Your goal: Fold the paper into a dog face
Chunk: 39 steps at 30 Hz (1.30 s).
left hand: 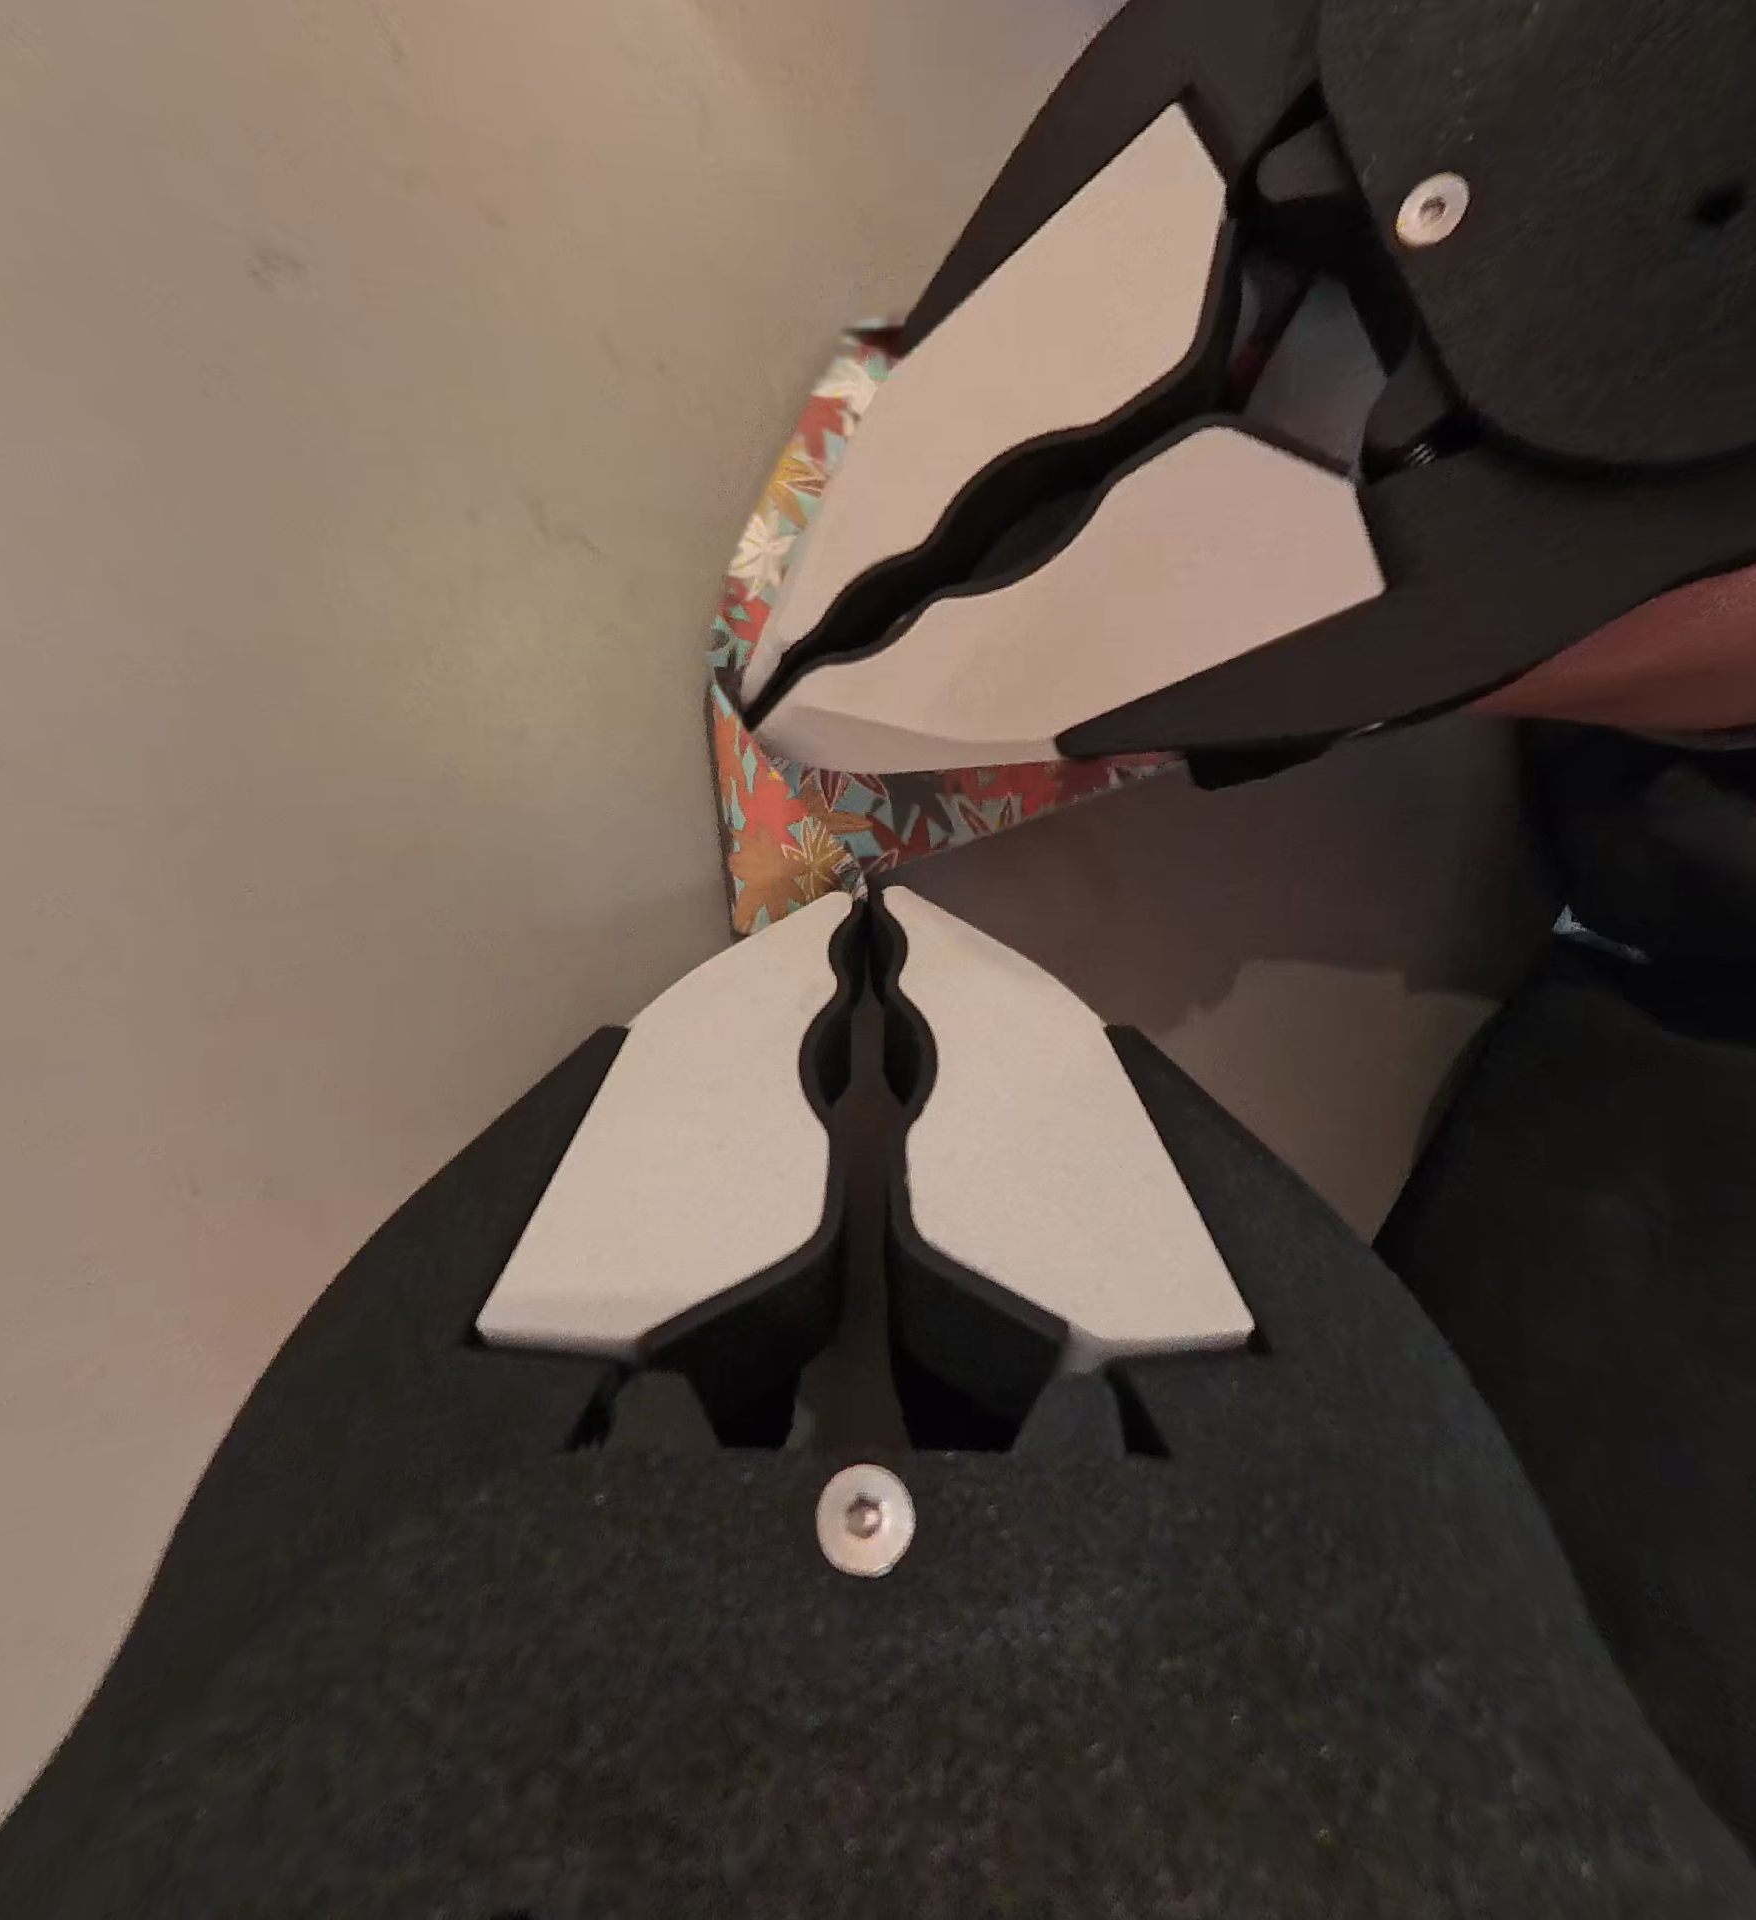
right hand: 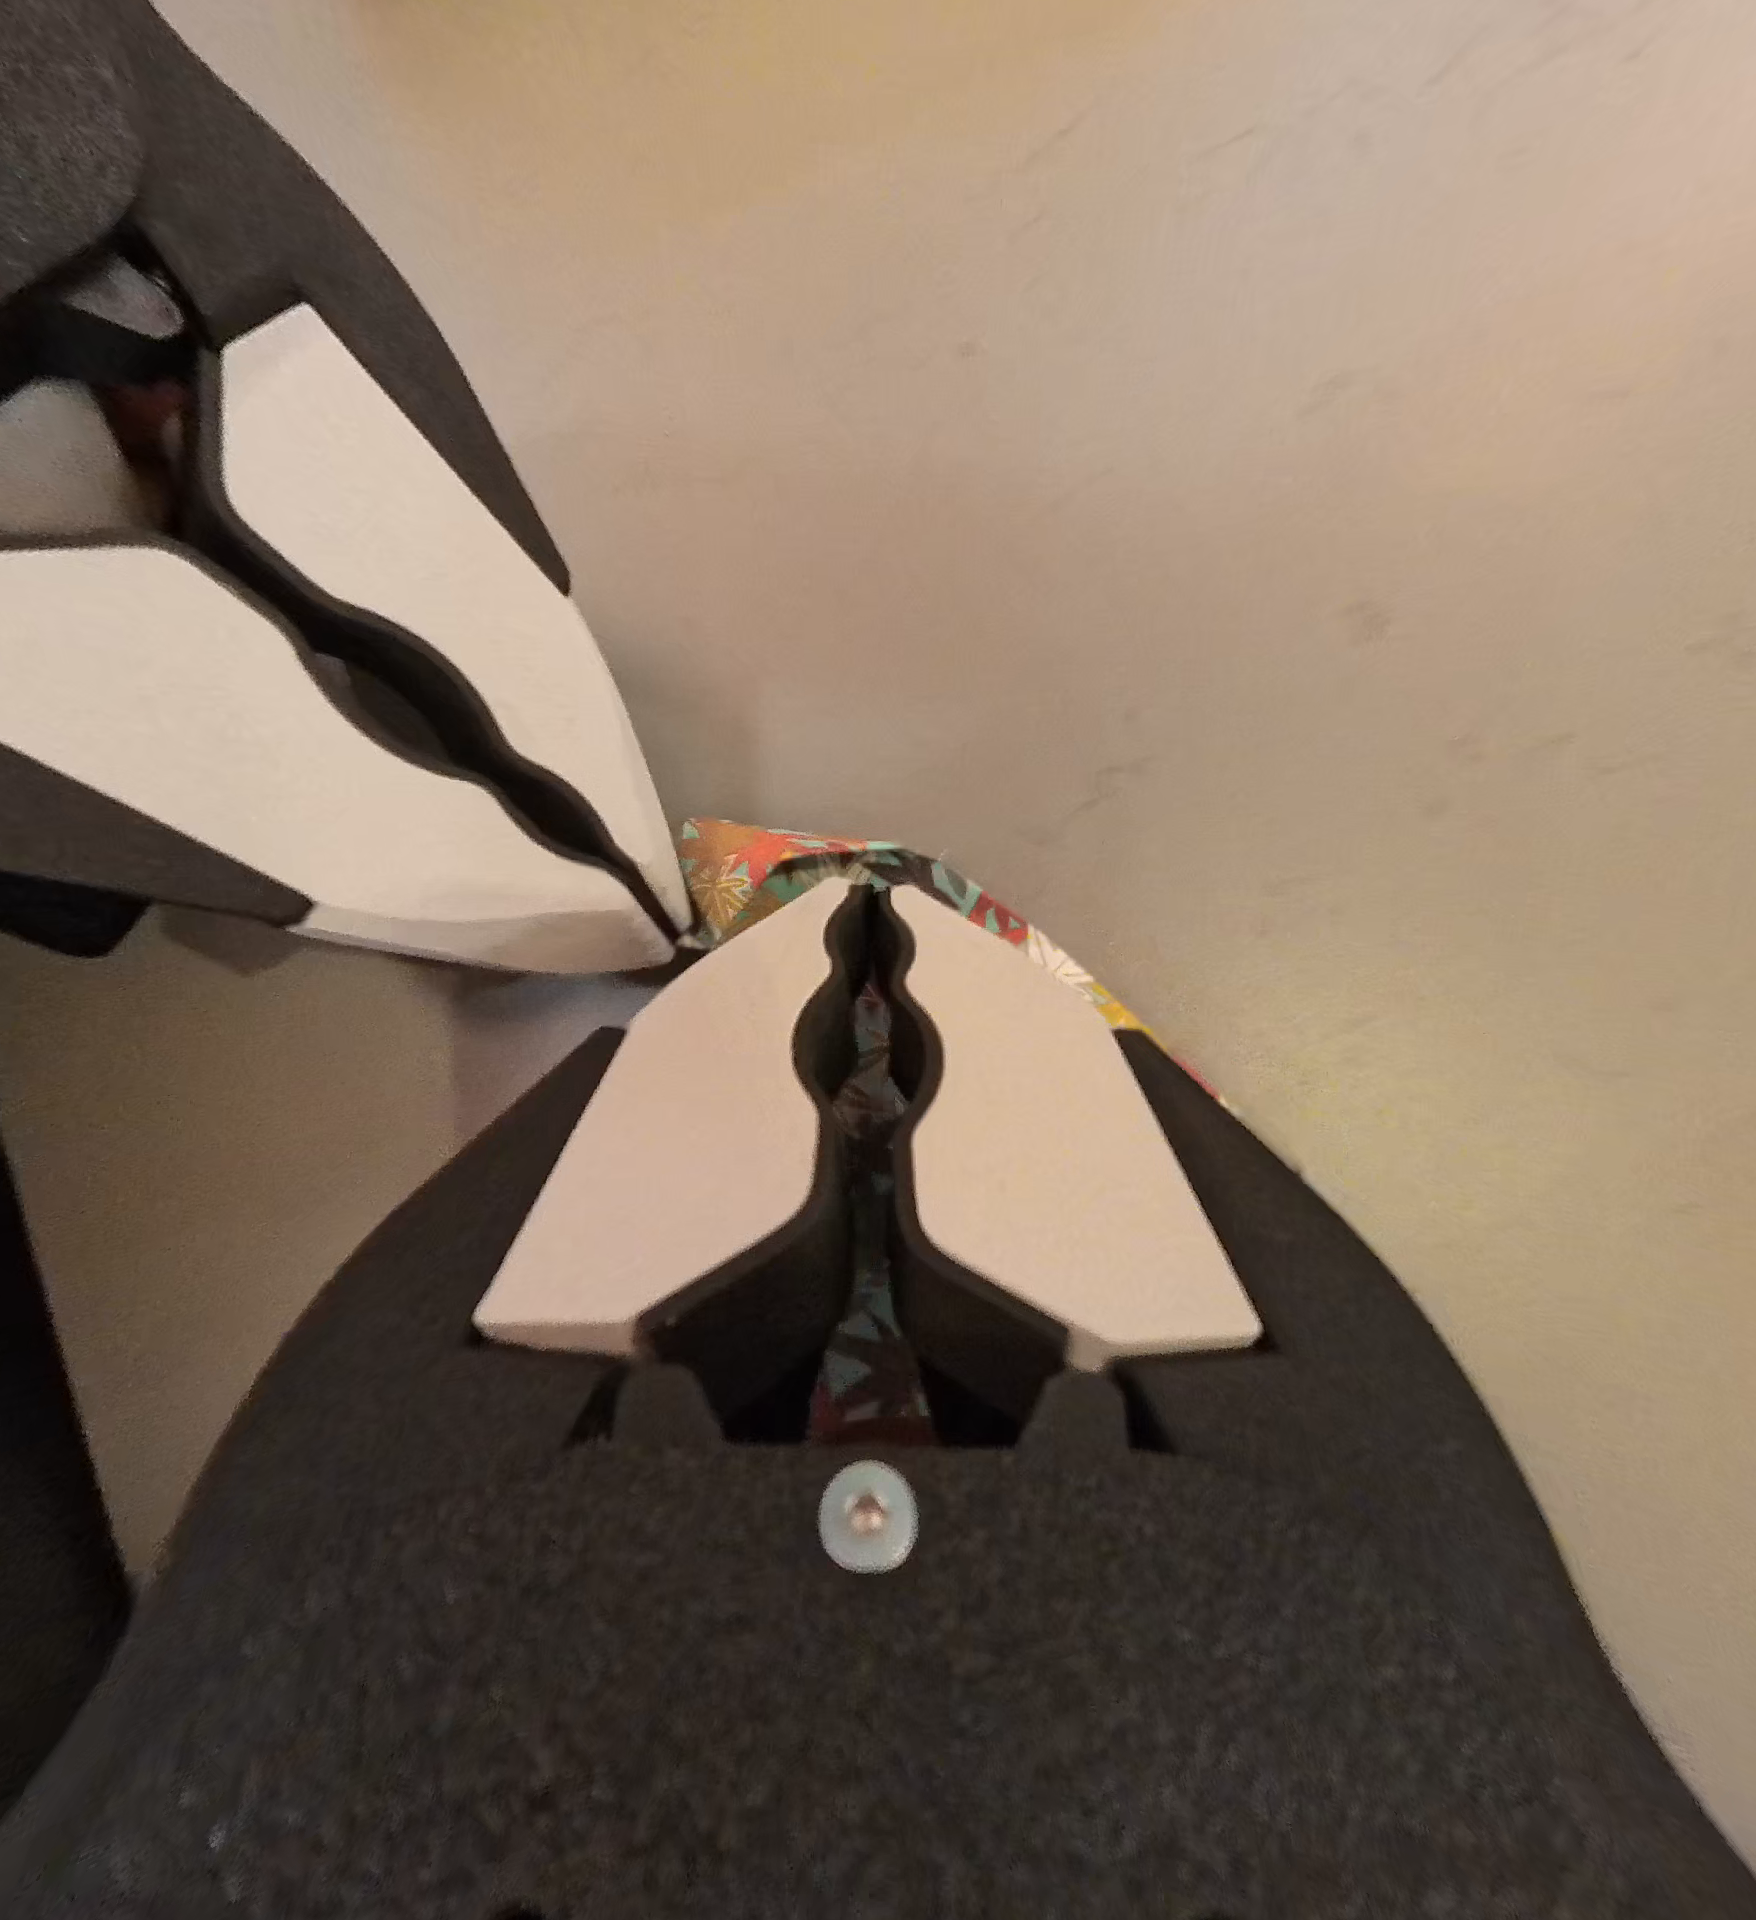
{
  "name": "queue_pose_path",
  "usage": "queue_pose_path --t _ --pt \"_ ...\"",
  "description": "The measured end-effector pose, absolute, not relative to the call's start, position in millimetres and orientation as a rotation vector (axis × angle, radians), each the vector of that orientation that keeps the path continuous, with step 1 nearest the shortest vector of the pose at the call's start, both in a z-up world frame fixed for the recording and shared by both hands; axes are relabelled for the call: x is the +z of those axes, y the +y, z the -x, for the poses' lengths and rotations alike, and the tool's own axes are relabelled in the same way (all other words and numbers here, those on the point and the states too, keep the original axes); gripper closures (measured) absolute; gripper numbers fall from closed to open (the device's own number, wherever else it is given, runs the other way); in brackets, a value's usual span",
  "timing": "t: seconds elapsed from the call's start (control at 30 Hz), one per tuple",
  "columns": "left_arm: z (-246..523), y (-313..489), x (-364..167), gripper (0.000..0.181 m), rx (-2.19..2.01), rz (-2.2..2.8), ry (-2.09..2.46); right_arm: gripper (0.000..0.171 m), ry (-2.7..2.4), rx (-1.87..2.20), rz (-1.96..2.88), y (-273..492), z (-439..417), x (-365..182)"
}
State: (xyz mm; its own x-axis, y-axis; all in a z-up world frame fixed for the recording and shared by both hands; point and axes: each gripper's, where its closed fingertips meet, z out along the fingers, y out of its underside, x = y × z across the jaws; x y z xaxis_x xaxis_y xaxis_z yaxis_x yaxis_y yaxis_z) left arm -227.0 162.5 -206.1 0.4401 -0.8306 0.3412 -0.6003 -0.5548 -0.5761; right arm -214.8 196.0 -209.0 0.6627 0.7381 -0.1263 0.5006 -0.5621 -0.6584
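Clearly we pinch the patterned paper at both ends: left tool clamps its near corner, right tool grips the fold lengthwise, tips nearly touching above the bench

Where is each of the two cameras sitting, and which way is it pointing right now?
Left wrist view: on the left gripper, looking along its closed fingers at the patterned paper on the beige table; a hand shows behind the right gripper.
Right wrist view: on the right gripper, looking along fingers shut on the paper; the left gripper enters upper left.
Shared: paper, table, both grippers.
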Motion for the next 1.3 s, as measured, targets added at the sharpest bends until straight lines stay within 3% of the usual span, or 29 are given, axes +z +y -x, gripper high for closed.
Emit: queue_pose_path --t 0.43,1.3 --pt "224.6 164.6 -207.7 0.181 -0.852 2.343 1.229 0.167 -0.970 0.600 2.216 195.9 221.3 -183.3" --pt "223.0 162.7 -207.9 0.181 -0.860 2.354 1.238 0.171 -0.972 0.542 2.248 204.1 219.0 -206.0"
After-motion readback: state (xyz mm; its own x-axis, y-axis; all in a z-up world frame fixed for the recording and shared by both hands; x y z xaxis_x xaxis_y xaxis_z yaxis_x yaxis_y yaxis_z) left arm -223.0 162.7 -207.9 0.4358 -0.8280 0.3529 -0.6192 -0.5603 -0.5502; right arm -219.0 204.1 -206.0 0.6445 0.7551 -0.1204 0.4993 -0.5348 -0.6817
